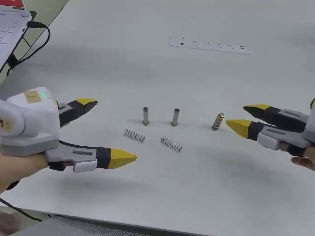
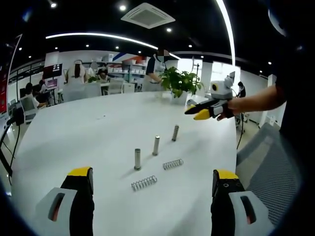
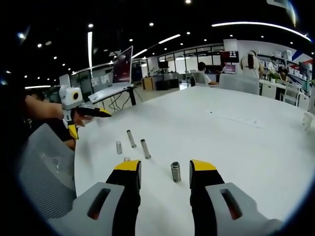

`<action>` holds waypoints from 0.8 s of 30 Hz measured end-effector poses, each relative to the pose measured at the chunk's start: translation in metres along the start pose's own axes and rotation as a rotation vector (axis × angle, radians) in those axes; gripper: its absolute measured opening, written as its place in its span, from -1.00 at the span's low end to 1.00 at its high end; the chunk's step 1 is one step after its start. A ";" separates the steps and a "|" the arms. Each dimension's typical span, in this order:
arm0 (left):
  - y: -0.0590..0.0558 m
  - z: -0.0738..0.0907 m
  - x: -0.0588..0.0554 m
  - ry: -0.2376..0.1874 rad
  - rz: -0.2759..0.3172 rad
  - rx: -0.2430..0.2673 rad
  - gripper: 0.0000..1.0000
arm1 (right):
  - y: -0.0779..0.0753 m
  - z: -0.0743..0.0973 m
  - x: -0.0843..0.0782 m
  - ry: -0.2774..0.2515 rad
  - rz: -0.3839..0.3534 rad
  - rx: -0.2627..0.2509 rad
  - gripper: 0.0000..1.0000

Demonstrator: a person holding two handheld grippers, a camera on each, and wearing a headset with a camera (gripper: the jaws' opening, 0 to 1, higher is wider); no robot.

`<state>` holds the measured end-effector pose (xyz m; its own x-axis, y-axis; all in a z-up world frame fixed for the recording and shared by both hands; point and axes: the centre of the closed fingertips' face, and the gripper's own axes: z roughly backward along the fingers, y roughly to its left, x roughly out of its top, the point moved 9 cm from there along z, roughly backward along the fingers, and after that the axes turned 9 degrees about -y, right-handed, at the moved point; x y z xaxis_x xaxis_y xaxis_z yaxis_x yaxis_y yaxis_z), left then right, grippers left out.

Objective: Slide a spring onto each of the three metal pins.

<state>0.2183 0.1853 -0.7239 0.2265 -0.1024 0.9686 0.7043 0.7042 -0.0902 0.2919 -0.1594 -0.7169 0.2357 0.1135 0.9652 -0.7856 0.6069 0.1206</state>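
Note:
Two bare metal pins [image 1: 145, 116] [image 1: 175, 117] stand upright on the white table [image 1: 147, 196]. A third pin [image 1: 218, 121] to their right wears a spring. Two loose springs [image 1: 134, 135] [image 1: 171, 143] lie just in front of the bare pins. My left gripper [image 1: 106, 130] hovers open to the left of them, holding nothing. My right gripper [image 1: 244, 116] is open beside the sprung pin, apart from it. In the left gripper view the pins [image 2: 138, 159] [image 2: 156, 145] and springs [image 2: 144, 183] [image 2: 173, 163] lie ahead. In the right gripper view the sprung pin [image 3: 175, 171] stands between the fingertips [image 3: 128, 165].
A white power strip [image 1: 211, 45] lies at the back of the table. A laptop [image 1: 10, 24] with a black cable [image 1: 42, 42] sits at the far left corner. The table's front edge [image 1: 147, 227] runs just below my grippers.

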 end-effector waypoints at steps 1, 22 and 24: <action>0.000 0.000 0.000 0.000 -0.001 0.001 0.97 | 0.002 0.000 0.000 -0.001 -0.003 0.002 -0.23; 0.002 0.005 0.000 0.005 0.002 0.004 0.97 | 0.040 -0.019 -0.006 0.037 0.036 0.130 -0.31; 0.002 0.006 0.000 0.006 0.001 0.005 0.97 | 0.044 -0.024 -0.006 0.040 0.042 0.149 -0.32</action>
<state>0.2157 0.1905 -0.7225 0.2313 -0.1060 0.9671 0.7010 0.7075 -0.0901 0.2693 -0.1149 -0.7231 0.2207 0.1693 0.9605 -0.8707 0.4780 0.1158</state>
